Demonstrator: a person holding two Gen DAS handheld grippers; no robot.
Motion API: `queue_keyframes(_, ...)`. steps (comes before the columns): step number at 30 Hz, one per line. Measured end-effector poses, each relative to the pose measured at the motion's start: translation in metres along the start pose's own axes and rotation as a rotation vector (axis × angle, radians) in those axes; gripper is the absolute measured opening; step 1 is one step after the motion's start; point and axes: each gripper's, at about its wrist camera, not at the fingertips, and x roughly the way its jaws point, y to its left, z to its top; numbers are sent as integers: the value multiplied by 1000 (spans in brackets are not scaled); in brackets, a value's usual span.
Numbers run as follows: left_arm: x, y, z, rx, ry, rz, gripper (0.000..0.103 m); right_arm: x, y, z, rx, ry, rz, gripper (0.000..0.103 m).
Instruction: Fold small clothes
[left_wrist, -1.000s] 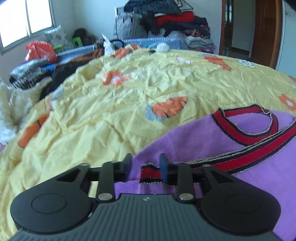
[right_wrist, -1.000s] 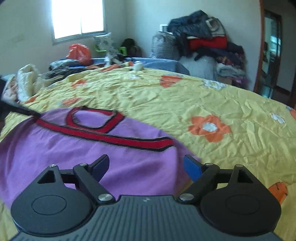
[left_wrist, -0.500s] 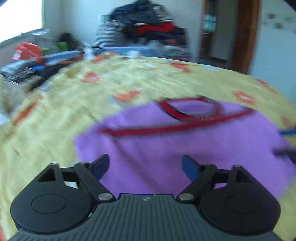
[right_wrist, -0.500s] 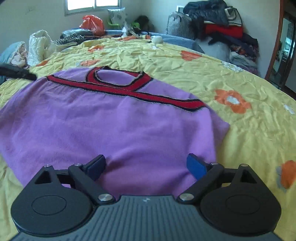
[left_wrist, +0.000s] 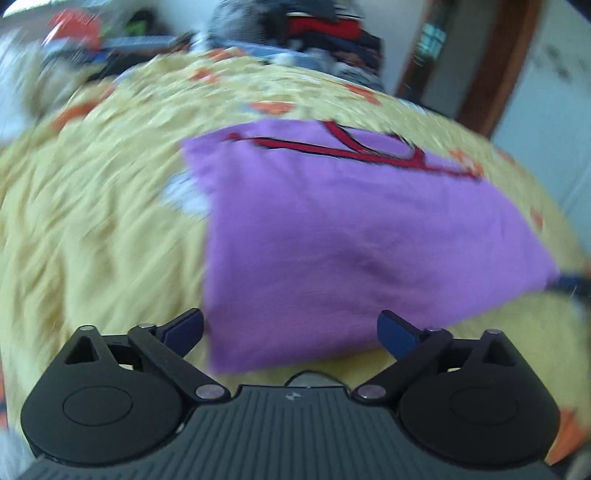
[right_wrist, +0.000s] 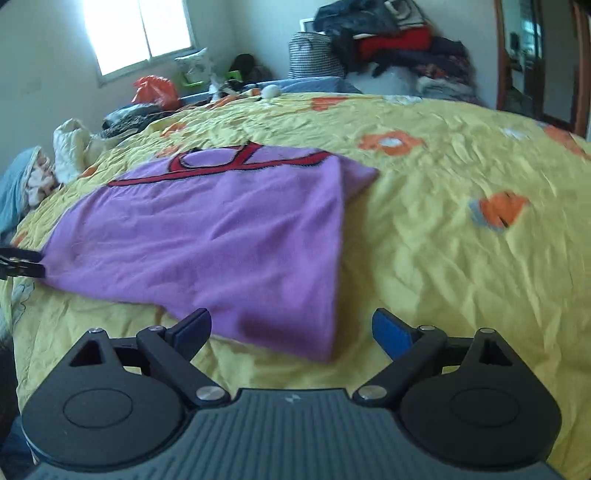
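From the left wrist, the picture is smeared by motion. The left gripper (left_wrist: 290, 328) stands with its jaws spread wide and nothing between the blue pads; they have just been opening. Its tips hang over the near left corner of the purple top (left_wrist: 343, 240), which lies flat on the yellow flowered bedspread (left_wrist: 92, 229) of the bed. The red neck trim (left_wrist: 354, 149) sits at the far end of the garment. At the right edge of this view, dark tips of the right gripper (left_wrist: 570, 284) show beside the top's near right corner; whether they touch it I cannot tell.

From the right wrist, the view is sharper. The right gripper (right_wrist: 291, 328) is also spread wide, with nothing clamped; the near right corner of the purple top (right_wrist: 207, 236) lies on the bed just ahead of the gap between the pads. The top's right edge is folded under into a straight line. The left gripper (right_wrist: 22, 262) pokes in at the left edge, next to the garment's other near corner. A pile of clothes (right_wrist: 399, 44) is stacked by the far wall, beyond the bedspread (right_wrist: 461, 258).
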Motion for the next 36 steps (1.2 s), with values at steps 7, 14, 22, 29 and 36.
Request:
queue_keyframes(7, 6, 23, 15, -166, 40, -22, 98, 12, -6, 2, 58, -17, 124, 24)
queue_keyframes(14, 17, 12, 38, -35, 151, -129, 7, 9, -9, 10, 21, -18, 175, 11)
queue_keyframes(22, -9, 13, 55, 110, 179, -130, 9, -15, -23, 45, -192, 30, 232, 9)
queue_keyframes(29, -1, 25, 20, 114, 246, -70, 22, 2, -38, 25, -147, 167, 242, 19)
queue_keyframes(36, -57, 8, 45, 142, 20, 29, 71, -45, 6, 42, -264, -16, 123, 82)
